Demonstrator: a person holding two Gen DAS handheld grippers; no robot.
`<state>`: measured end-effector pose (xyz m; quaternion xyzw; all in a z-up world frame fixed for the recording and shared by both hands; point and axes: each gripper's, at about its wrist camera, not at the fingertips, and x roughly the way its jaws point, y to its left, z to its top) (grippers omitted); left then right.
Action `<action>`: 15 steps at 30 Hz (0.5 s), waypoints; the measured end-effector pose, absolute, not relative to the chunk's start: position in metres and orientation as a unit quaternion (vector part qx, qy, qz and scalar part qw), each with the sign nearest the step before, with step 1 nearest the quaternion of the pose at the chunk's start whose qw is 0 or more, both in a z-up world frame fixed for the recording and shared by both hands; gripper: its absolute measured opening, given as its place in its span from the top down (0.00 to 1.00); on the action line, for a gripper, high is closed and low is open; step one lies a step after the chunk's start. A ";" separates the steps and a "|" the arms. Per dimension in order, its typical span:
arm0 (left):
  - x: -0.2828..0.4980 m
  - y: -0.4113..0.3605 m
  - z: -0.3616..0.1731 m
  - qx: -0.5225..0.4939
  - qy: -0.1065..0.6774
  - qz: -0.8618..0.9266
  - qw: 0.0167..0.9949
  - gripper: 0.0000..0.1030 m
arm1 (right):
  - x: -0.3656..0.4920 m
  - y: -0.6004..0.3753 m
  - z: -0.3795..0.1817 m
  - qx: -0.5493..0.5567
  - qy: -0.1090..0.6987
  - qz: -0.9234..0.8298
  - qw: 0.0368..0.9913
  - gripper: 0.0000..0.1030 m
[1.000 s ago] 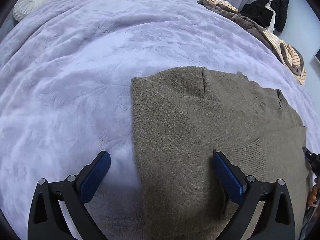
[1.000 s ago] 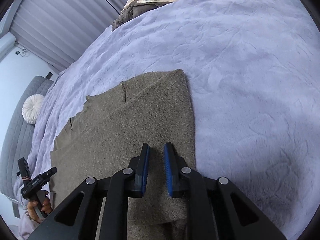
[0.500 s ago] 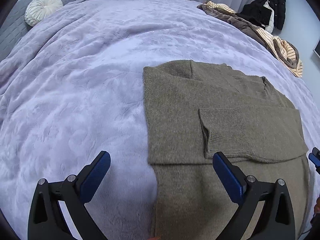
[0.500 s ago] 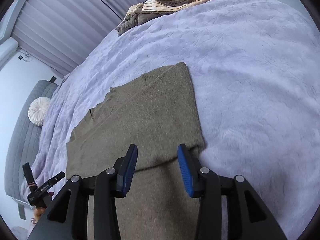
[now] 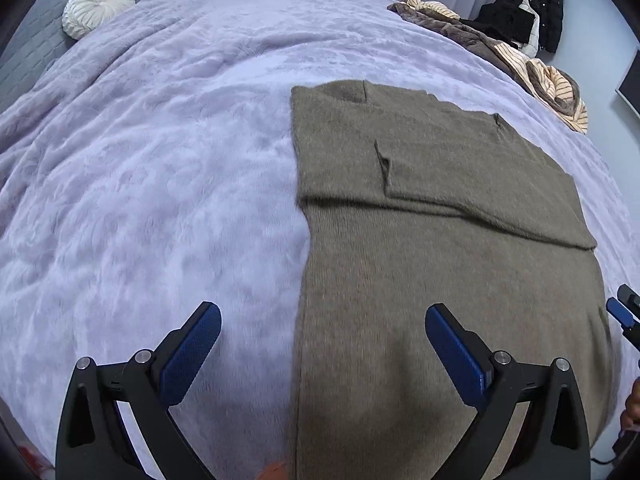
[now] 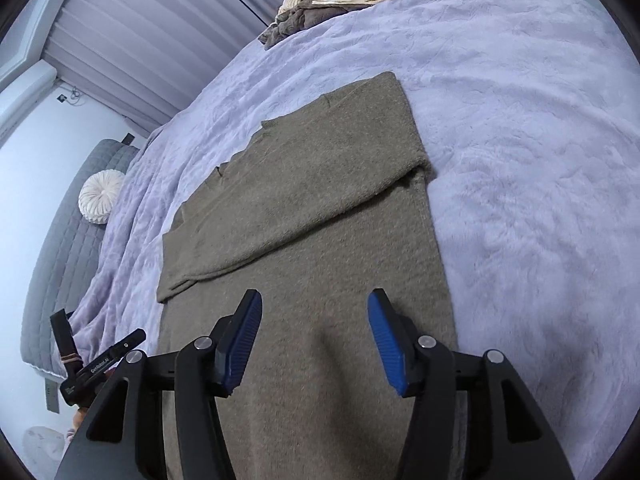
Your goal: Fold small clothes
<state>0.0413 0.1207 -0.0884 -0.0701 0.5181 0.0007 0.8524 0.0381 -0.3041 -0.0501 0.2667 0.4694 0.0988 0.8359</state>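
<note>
Fold in progress, sleeves already laid across the chest. The olive knitted sweater (image 5: 440,264) lies flat on the lavender bed cover (image 5: 160,184), narrowed to a long rectangle, the sleeves forming a band across its upper part. Left hand-held gripper (image 5: 322,346): released, jaws spread wide, poised above the sweater's left edge near the hem, one finger over the bed cover and the other over the knit. Right hand-held gripper (image 6: 314,340): likewise released, jaws apart, held over the lower body of the sweater. The likely next move is to take the hem at both corners and carry it up toward the collar. A pile of other clothes (image 5: 532,68) lies at the bed's far right.
</note>
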 end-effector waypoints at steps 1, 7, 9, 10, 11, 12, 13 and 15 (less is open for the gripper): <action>0.031 0.123 -0.092 -0.070 0.525 0.005 0.848 0.01 | 0.033 -0.302 -0.048 0.263 0.469 0.104 0.837 0.43; -0.037 0.136 -0.112 -0.107 0.554 -0.009 0.826 0.01 | -0.010 -0.290 -0.039 0.231 0.465 0.128 0.845 0.43; -0.060 0.137 -0.114 -0.110 0.547 -0.014 0.830 0.01 | -0.028 -0.288 -0.039 0.222 0.467 0.133 0.846 0.43; -0.068 0.137 -0.114 -0.110 0.543 -0.015 0.832 0.01 | -0.034 -0.287 -0.039 0.218 0.467 0.135 0.846 0.43; -0.078 0.137 -0.114 -0.111 0.539 -0.017 0.835 0.01 | -0.042 -0.287 -0.040 0.215 0.468 0.137 0.846 0.43; -0.086 0.138 -0.115 -0.113 0.536 -0.021 0.836 0.01 | -0.049 -0.288 -0.041 0.214 0.469 0.138 0.846 0.43; -0.091 0.138 -0.115 -0.116 0.535 -0.024 0.836 0.01 | -0.057 -0.289 -0.044 0.214 0.470 0.139 0.845 0.43; -0.102 0.139 -0.118 -0.123 0.537 -0.033 0.834 0.01 | -0.073 -0.293 -0.049 0.218 0.473 0.138 0.842 0.43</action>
